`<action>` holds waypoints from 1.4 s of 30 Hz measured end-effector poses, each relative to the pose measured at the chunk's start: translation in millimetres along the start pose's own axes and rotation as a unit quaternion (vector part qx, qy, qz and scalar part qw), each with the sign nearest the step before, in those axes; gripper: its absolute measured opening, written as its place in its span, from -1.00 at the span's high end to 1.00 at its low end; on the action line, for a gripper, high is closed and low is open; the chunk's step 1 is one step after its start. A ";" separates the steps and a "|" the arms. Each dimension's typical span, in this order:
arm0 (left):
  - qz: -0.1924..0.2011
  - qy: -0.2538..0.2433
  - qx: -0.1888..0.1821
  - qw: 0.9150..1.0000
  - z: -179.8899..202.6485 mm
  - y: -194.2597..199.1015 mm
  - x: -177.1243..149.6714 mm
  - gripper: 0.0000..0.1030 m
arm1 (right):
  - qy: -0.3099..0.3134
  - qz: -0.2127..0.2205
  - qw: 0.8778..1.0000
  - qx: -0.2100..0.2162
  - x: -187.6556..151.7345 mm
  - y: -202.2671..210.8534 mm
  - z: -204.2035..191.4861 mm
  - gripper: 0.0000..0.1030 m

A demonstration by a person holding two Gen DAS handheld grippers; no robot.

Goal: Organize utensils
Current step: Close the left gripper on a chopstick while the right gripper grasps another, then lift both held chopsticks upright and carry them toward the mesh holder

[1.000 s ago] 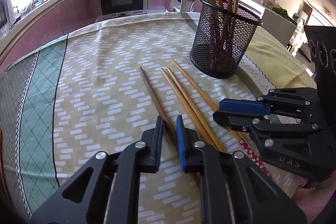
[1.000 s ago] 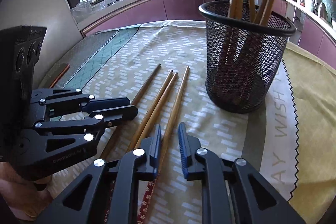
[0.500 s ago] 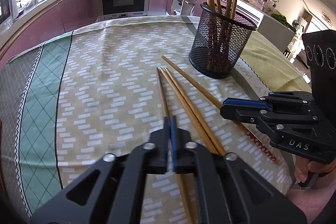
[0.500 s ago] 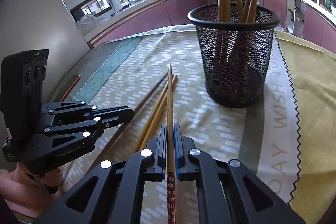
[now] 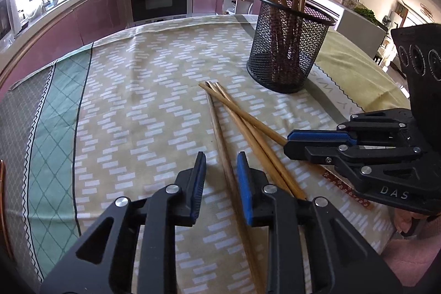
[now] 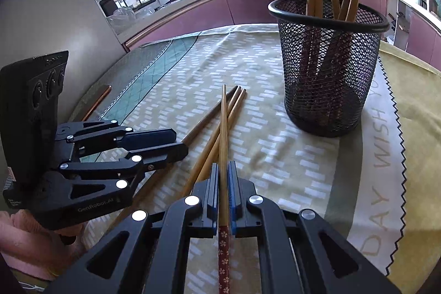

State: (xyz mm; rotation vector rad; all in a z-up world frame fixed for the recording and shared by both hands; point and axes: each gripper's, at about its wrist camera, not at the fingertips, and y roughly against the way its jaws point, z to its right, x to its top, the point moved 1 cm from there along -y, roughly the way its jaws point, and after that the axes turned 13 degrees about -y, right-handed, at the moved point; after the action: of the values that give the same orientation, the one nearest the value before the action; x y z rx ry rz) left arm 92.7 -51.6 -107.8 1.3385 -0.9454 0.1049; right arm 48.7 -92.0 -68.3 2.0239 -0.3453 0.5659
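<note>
Right wrist view: the right gripper jaws pinch one chopstick near its flowery end. It looks light, stiff and slippery. The mesh cup stands at two o'clock. The left gripper jaws are opening around a dark chopstick.

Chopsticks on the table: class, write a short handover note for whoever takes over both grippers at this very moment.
Right gripper: shut on one chopstick, patterned end toward the camera.
Left gripper: jaws opening; the darker chopstick lies between them on the tablecloth, not gripped.
Two more chopsticks lie beside it.
Done: several chopsticks stand in the mesh holder.
Left: the held one and the three lying ones go into the holder.
</note>
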 end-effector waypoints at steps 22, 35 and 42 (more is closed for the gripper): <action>0.028 0.011 -0.017 0.999 0.2 18.4 9.7 0.85 | 0.006 0.020 1.000 0.014 4.6 11.3 -1.1 0.88; 0.083 0.037 -0.086 0.992 -13.0 53.9 23.5 0.85 | 0.000 0.080 0.996 0.041 15.5 58.9 2.9 0.88; 0.123 0.057 -0.119 0.984 -28.1 78.2 33.5 0.85 | -0.005 0.112 0.993 0.044 24.2 81.1 10.1 0.88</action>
State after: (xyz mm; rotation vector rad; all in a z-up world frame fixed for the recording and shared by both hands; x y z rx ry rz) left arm 84.4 -20.2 -24.3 0.9830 -0.9892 0.2473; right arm 34.4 -140.8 0.1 2.0873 -0.5668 0.7193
